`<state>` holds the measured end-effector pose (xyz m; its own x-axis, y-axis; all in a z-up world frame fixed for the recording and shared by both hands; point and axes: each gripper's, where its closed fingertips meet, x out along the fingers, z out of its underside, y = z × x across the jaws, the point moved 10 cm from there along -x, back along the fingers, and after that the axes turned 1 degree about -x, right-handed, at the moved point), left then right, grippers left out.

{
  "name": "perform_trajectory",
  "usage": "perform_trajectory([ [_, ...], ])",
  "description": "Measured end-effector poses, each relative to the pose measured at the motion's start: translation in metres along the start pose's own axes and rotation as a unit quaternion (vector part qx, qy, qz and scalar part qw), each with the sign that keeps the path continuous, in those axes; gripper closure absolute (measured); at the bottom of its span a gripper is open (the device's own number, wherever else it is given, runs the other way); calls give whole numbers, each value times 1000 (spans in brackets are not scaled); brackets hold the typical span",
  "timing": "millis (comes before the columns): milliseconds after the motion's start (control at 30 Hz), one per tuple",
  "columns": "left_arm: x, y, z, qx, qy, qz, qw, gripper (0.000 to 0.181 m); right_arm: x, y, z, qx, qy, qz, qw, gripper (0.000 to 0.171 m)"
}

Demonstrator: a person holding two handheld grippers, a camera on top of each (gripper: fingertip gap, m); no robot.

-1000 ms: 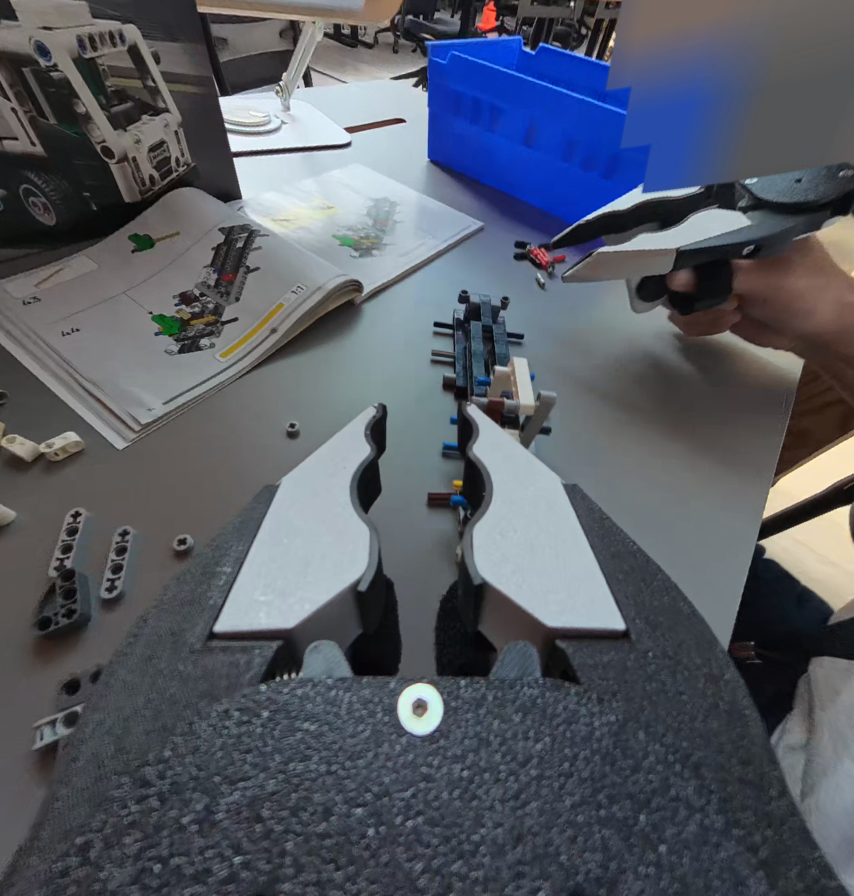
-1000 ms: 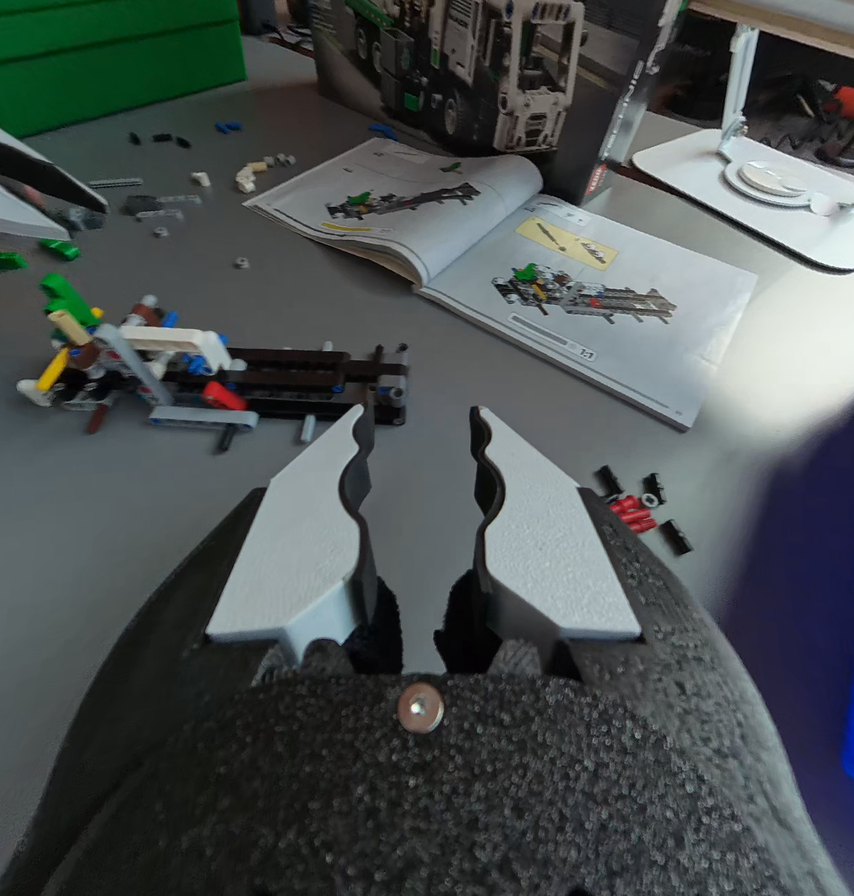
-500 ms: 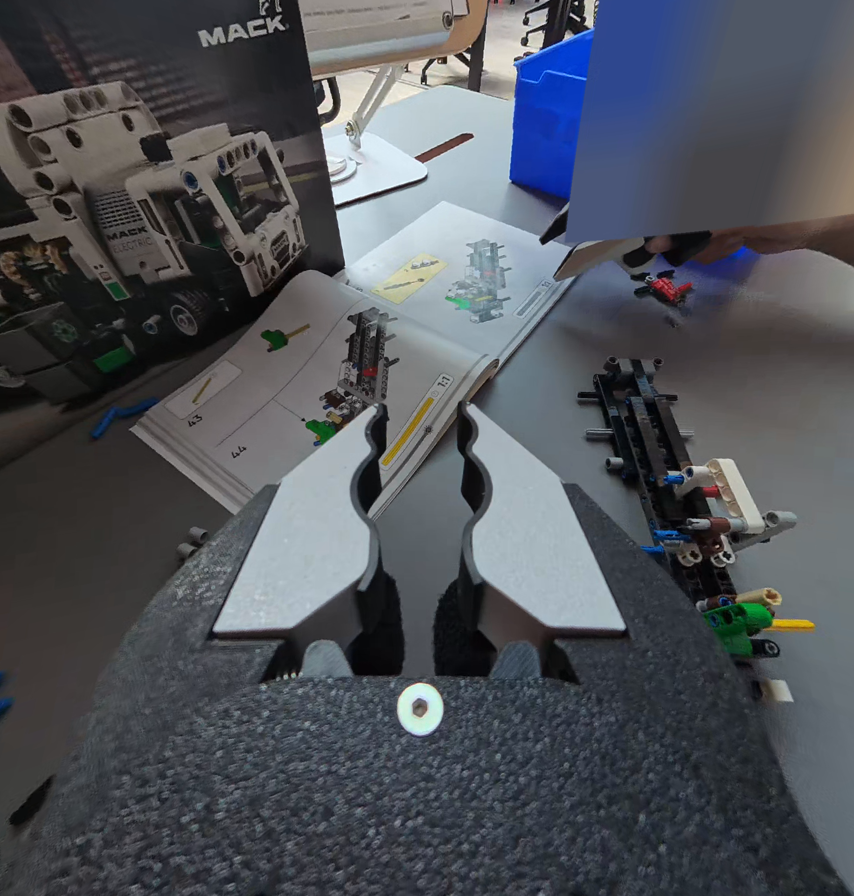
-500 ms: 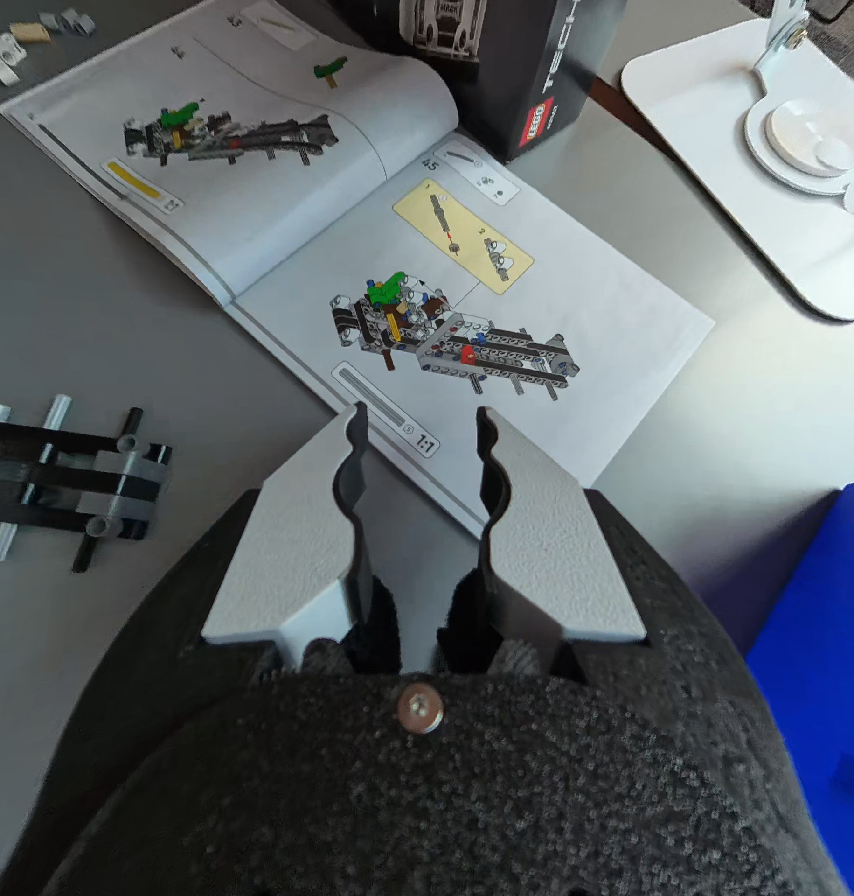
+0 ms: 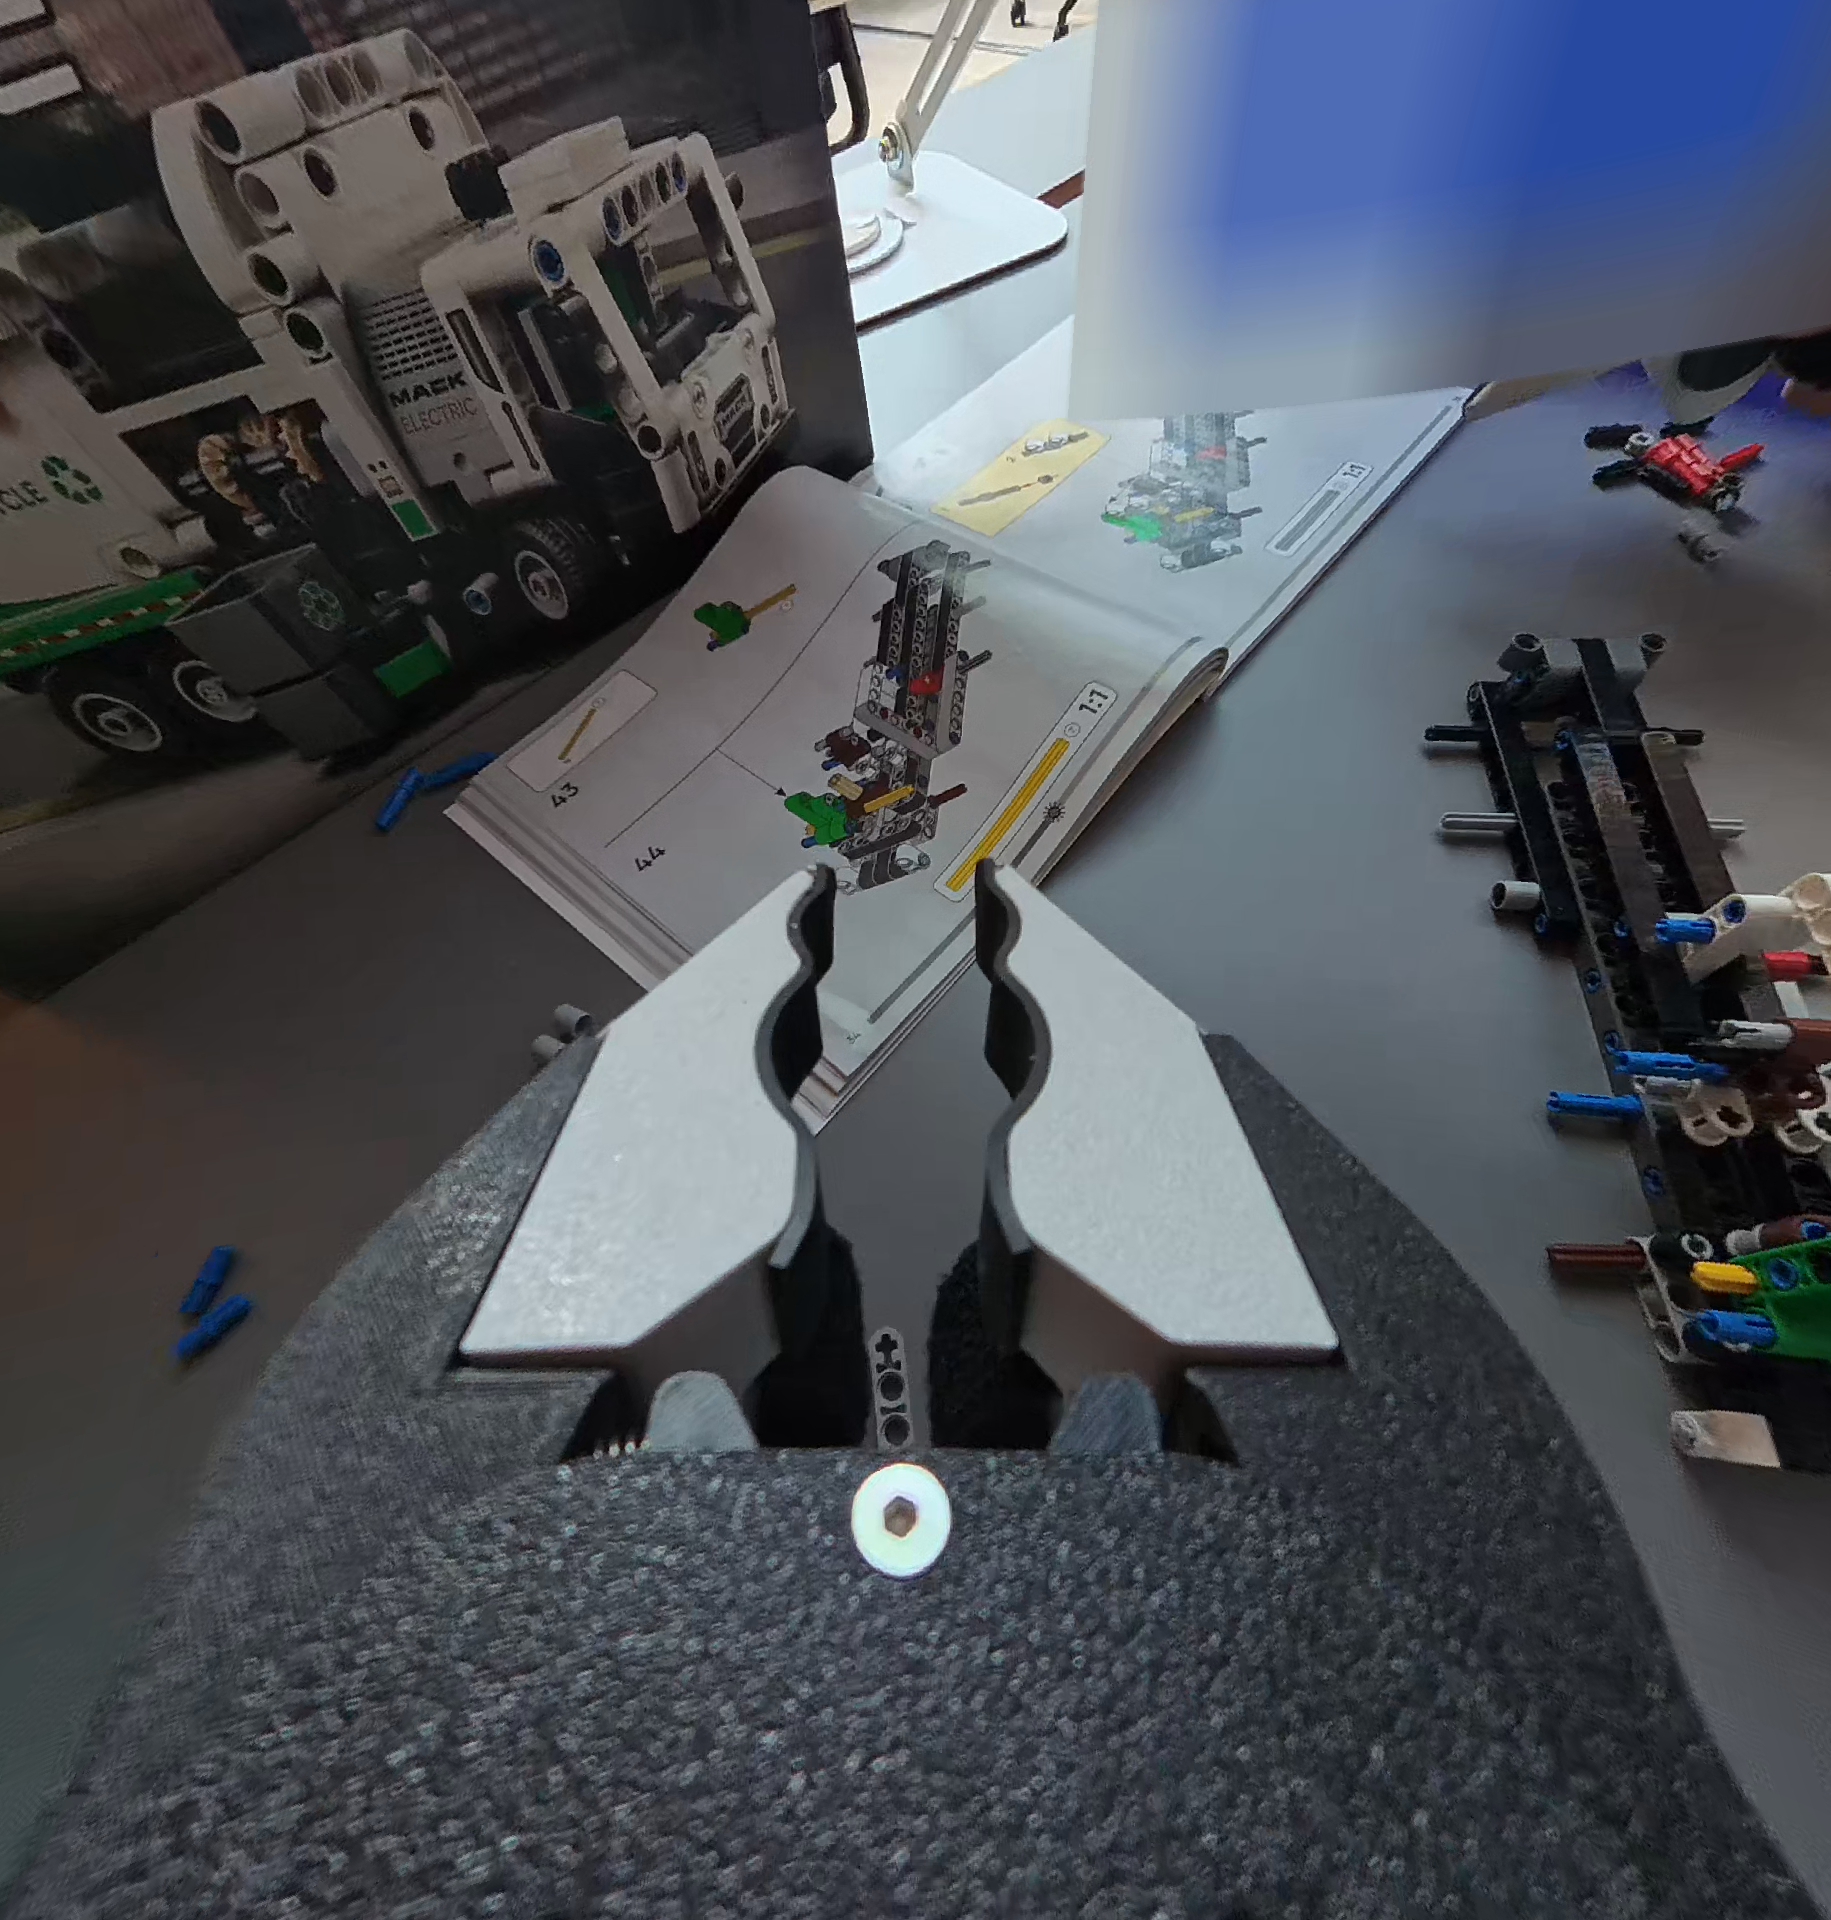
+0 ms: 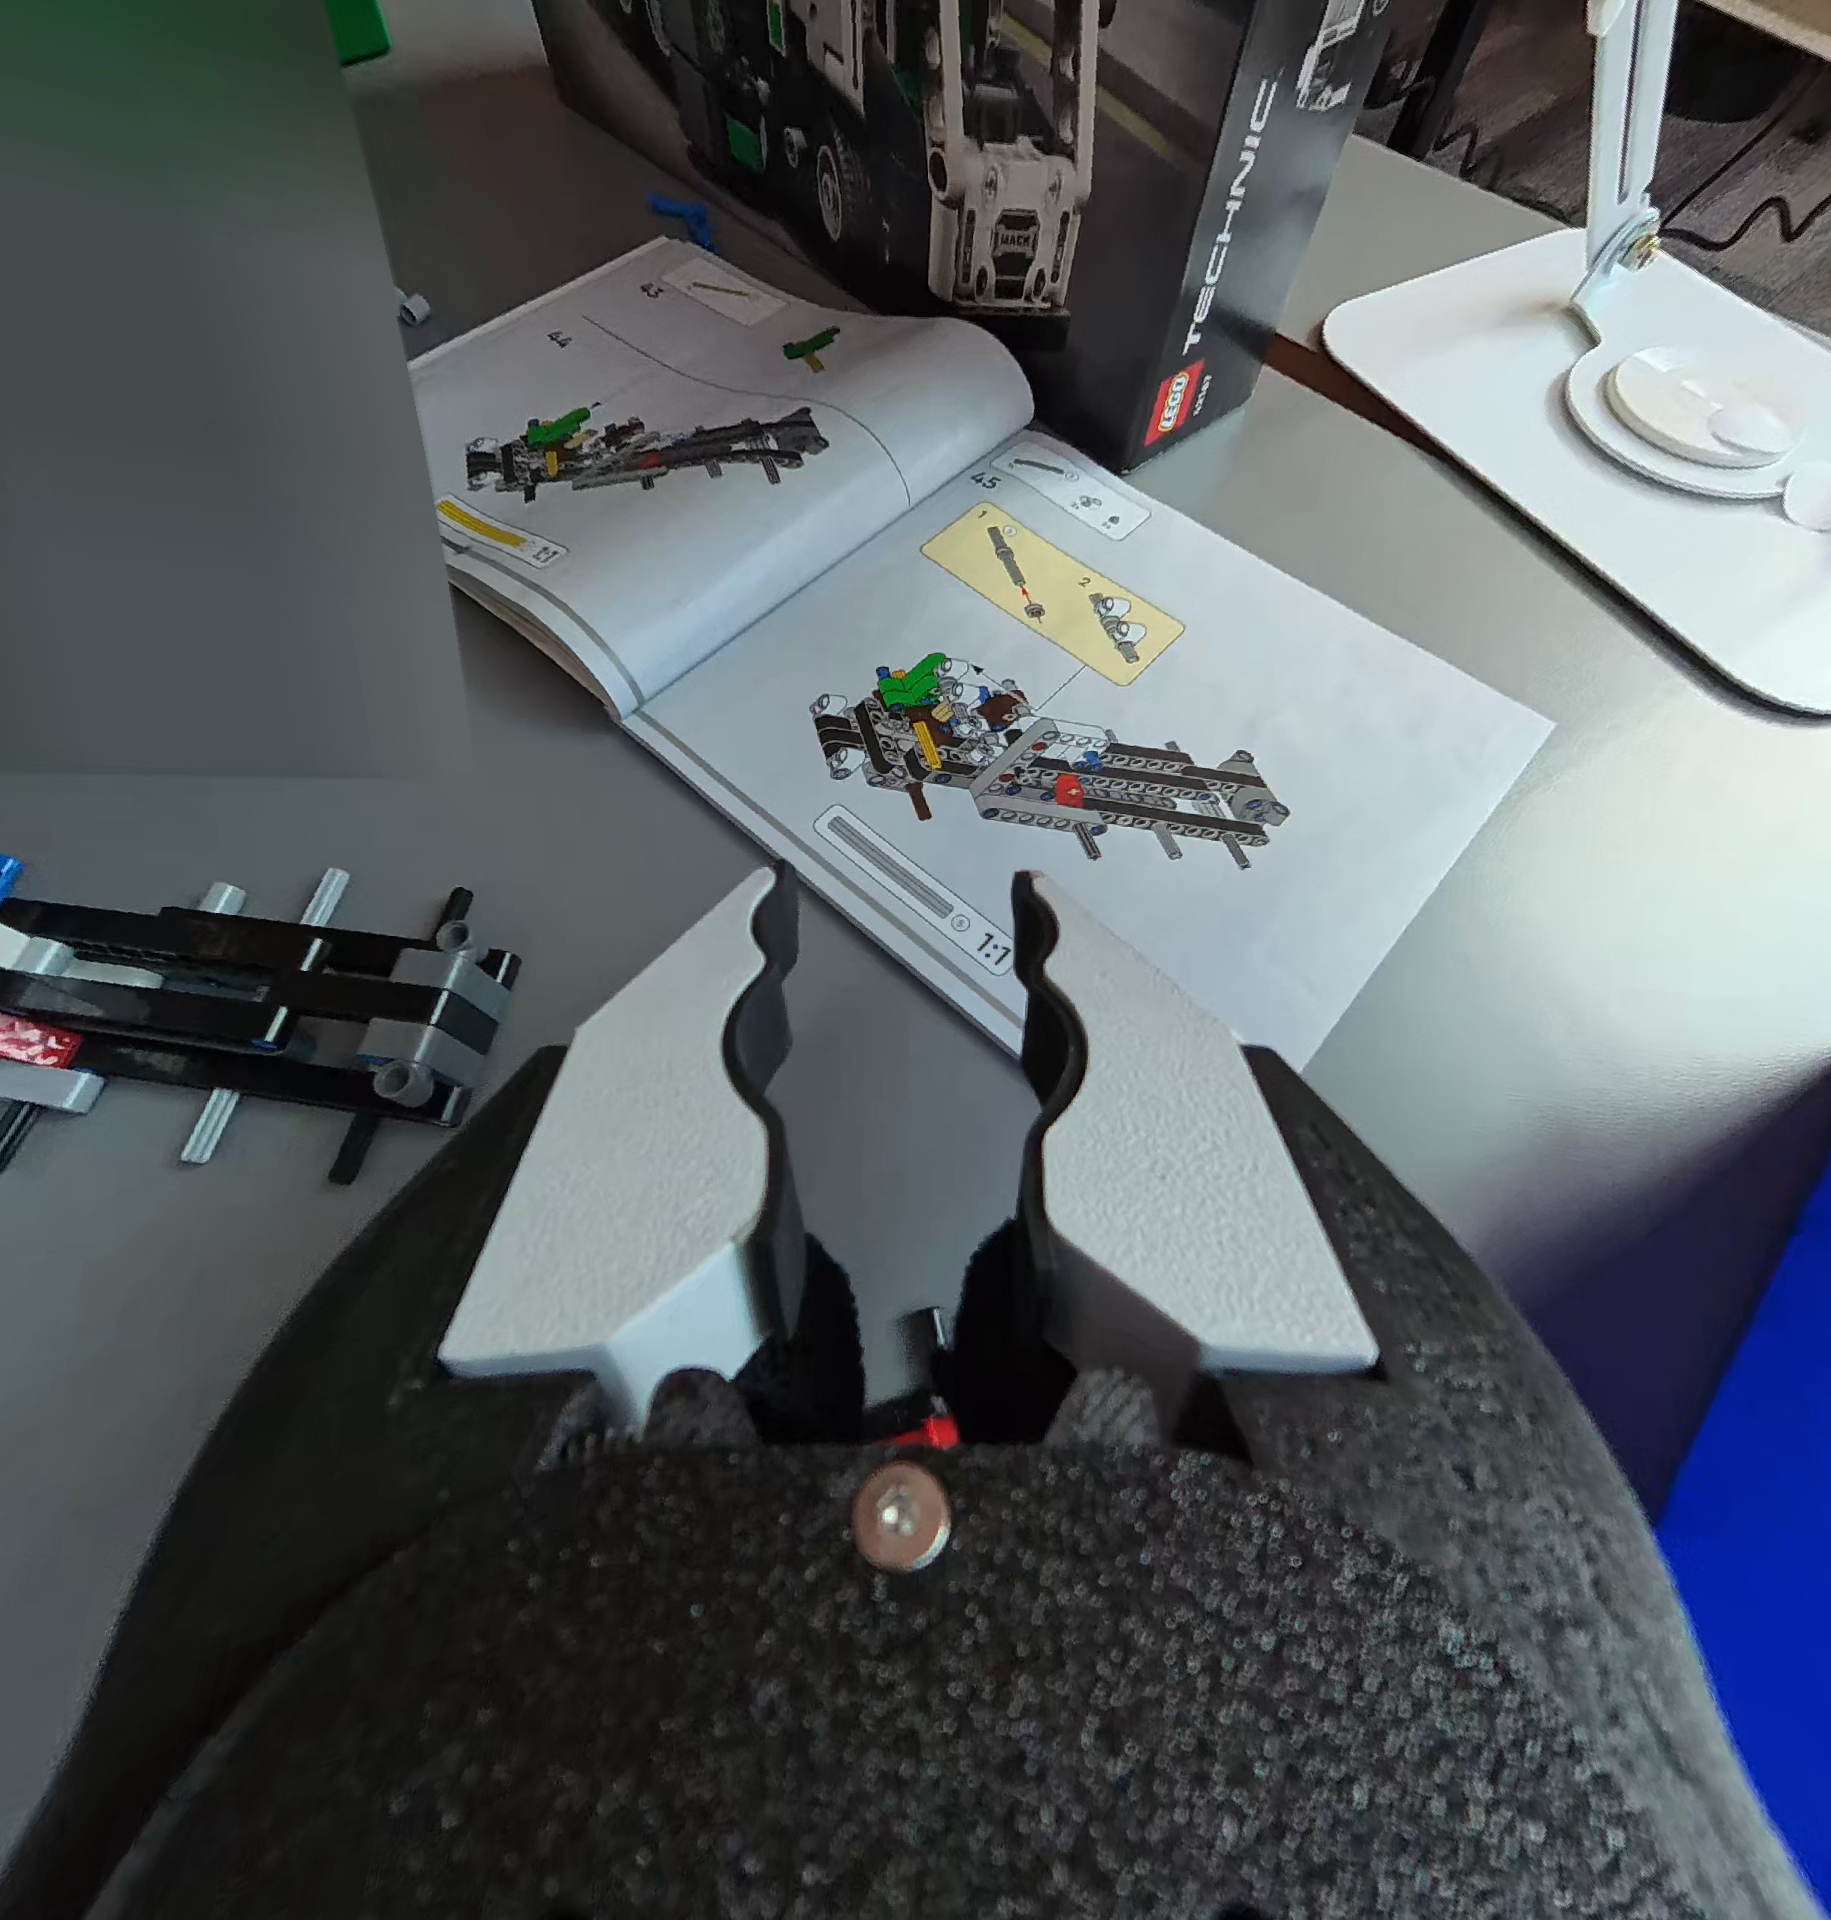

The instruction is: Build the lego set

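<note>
Grey foam wraps the left tool (image 5: pixel 903 894), whose jaws stand spread and empty above the open booklet (image 5: pixel 786 727) at twelve o'clock, probably so the step can be read. The half-built frame (image 5: pixel 1659 935) lies on the dark surface (image 5: pixel 1254 935) at three o'clock, with loose red and black pins (image 5: pixel 1675 462) at one o'clock. In the right view, the right tool (image 6: pixel 903 899) is likewise spread and empty, aimed at the booklet page (image 6: pixel 1150 727); the frame (image 6: pixel 236 997) sits at nine o'clock and the box (image 6: pixel 994 156) stands at twelve.
</note>
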<state>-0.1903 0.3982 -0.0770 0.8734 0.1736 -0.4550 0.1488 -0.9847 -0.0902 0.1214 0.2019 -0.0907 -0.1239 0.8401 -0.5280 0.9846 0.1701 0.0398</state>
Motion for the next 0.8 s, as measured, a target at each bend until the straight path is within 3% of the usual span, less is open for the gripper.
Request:
perform_trajectory([
  [800,12,-7,14,-23,-42,6,999,155,6,9,9,22,-17,-6,1000,134],
])
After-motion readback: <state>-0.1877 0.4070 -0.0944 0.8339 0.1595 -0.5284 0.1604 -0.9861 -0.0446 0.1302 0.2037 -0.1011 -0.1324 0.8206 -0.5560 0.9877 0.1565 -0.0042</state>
